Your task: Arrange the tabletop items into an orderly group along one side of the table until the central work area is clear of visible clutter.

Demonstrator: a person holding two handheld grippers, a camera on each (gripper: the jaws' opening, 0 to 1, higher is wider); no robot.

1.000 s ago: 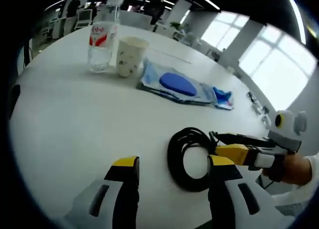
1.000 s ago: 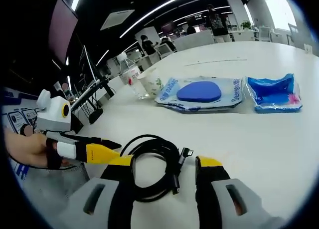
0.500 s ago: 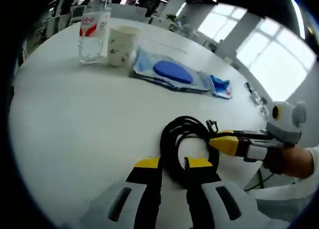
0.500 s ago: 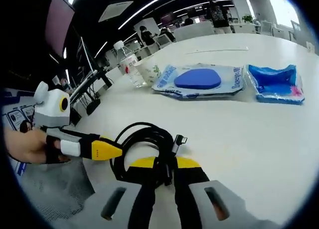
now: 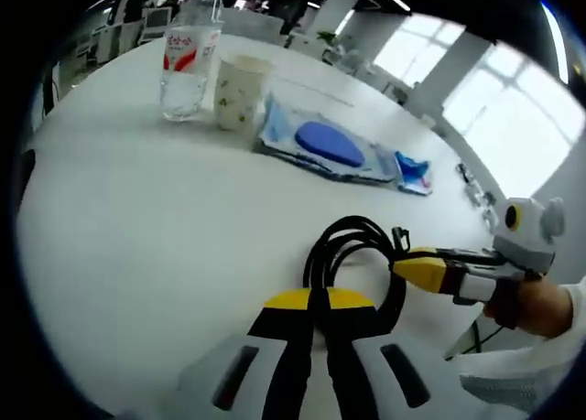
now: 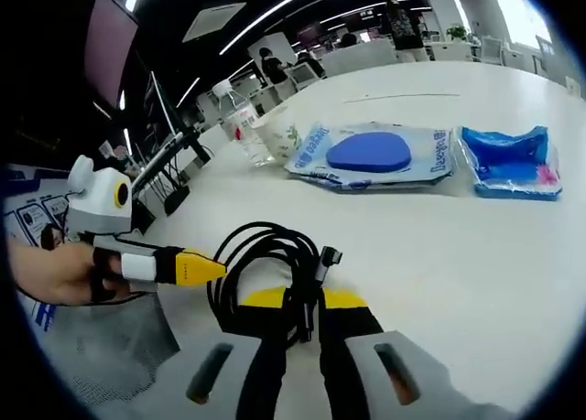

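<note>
Left gripper (image 5: 318, 298): pinching one side of the black cable coil (image 5: 352, 255) between yellow-tipped jaws pressed close together, low in the left gripper view; also appearing in the right gripper view (image 6: 206, 267), reaching in from the left with a hand (image 6: 55, 272) behind it.

Right gripper (image 6: 305, 298): clamping the opposite side of the same coil (image 6: 265, 269), jaws drawn tight on the bundled strands; also appearing in the left gripper view (image 5: 423, 267), coming in from the right.

Cable coil: lying near the table's (image 5: 137, 219) edge closest to the person, looped into a rough ring, a small plug end (image 6: 330, 255) sticking out beside the right gripper's jaws.

Water bottle (image 5: 188, 59): standing upright toward the far edge of the table, clear with a red and white label.

Paper cup (image 5: 240, 92): standing upright just beside the bottle, touching or nearly touching; hard to tell which.

Blue packet (image 6: 371, 155): lying flat next to the cup, a clear wrapper with a dark blue oval pad inside.

Smaller blue pack (image 6: 513, 159): lying just beyond the packet's end, continuing the same row.

Row of items: sitting well apart from the coil, bare white tabletop stretching between.
</note>
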